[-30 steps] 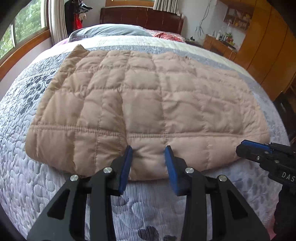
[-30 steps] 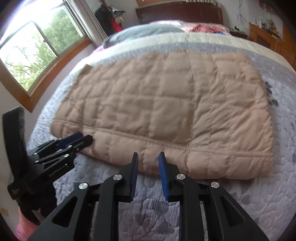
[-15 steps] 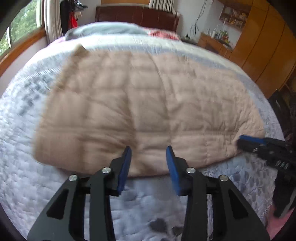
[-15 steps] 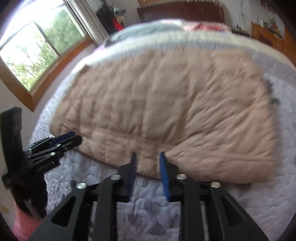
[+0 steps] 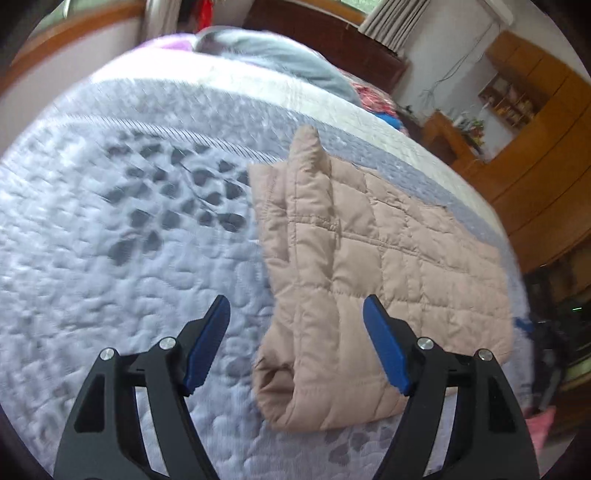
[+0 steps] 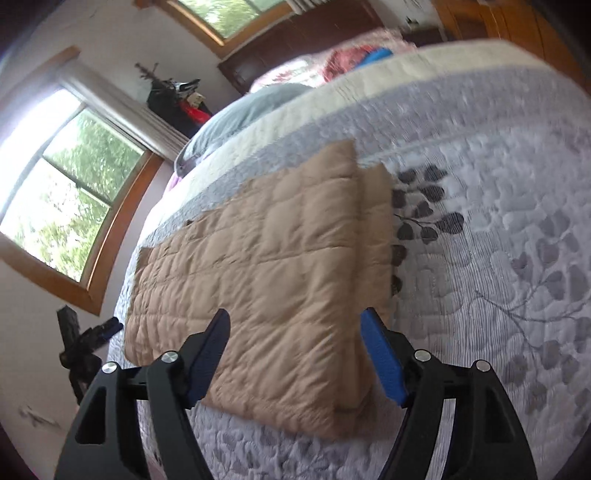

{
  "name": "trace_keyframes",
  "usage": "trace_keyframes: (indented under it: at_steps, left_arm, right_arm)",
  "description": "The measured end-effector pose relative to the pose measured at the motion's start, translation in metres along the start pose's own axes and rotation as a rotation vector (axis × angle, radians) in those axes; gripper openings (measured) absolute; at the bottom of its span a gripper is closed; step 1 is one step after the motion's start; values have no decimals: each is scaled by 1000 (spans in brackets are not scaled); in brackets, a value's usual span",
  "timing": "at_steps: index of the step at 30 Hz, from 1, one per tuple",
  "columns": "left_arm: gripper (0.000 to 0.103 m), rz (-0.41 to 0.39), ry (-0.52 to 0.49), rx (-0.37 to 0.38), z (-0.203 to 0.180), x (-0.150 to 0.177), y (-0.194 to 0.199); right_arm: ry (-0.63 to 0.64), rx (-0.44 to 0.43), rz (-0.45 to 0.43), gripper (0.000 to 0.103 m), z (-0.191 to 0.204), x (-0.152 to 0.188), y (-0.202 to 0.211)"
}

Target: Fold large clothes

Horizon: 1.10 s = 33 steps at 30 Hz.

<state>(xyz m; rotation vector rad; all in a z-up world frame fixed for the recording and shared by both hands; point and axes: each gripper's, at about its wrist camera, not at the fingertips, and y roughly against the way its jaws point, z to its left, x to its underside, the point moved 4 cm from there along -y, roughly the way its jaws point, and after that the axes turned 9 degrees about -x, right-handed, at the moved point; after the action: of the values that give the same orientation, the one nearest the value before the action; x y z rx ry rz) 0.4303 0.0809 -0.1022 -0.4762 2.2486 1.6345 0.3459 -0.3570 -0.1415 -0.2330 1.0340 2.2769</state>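
A tan quilted jacket (image 5: 388,266) lies folded into a long band across the bed. In the left wrist view its left end, with a rolled near corner, sits just beyond my left gripper (image 5: 295,345). The jaws are opening wide and the blue pads (image 5: 207,343) press on nothing. In the right wrist view the jacket (image 6: 273,273) shows its right end under my right gripper (image 6: 295,356). Those jaws are also opening, hovering over the near right corner without gripping it. The left gripper (image 6: 105,328) shows small at the jacket's far left end.
A grey and white quilted bedspread (image 5: 110,258) with a dark leaf pattern (image 6: 424,218) covers the bed. A grey pillow (image 5: 273,59) and dark headboard (image 5: 314,33) lie at the far end. Windows (image 6: 62,192) line one wall, wooden cabinets (image 5: 546,158) the other.
Both grippers swung outward from the jacket's near middle edge to its two ends. Both views rolled, and both jaws spread much wider.
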Motion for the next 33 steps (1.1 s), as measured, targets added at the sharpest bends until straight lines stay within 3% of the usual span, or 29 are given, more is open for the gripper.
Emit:
trace_keyframes:
  at_steps: [6, 10, 15, 19, 22, 23, 25, 27, 30, 33]
  left_arm:
    - [74, 79, 80, 73, 7, -5, -42]
    - [76, 94, 110, 167, 9, -10, -60]
    - [79, 101, 112, 220, 3, -23, -78]
    - [81, 108, 72, 213, -14, -31, -87]
    - [74, 125, 56, 273, -32, -31, -94]
    - [71, 129, 56, 283, -39, -28, -98]
    - [62, 99, 25, 232, -50, -26, -99]
    - [42, 102, 31, 231, -55, -23, -98]
    - [25, 101, 94, 273, -57, -24, -94]
    - [17, 66, 110, 288, -61, -22, -78]
  right_arm:
    - [-85, -53, 23, 77, -30, -9, -25]
    - [-109, -76, 33, 79, -45, -11, -34]
    - [-129, -125, 39, 80, -57, -15, -46]
    - [-90, -121, 46, 80, -54, -23, -56]
    - [-47, -94, 51, 80, -45, -26, -64]
    - [-37, -87, 47, 74, -42, -27, -66]
    - [-35, -89, 54, 56, -39, -27, -70]
    - [-47, -130, 60, 33, -36, -27, -73]
    - [-20, -135, 43, 21, -25, -26, -67]
    - [15, -120, 25, 17, -12, -23, -56]
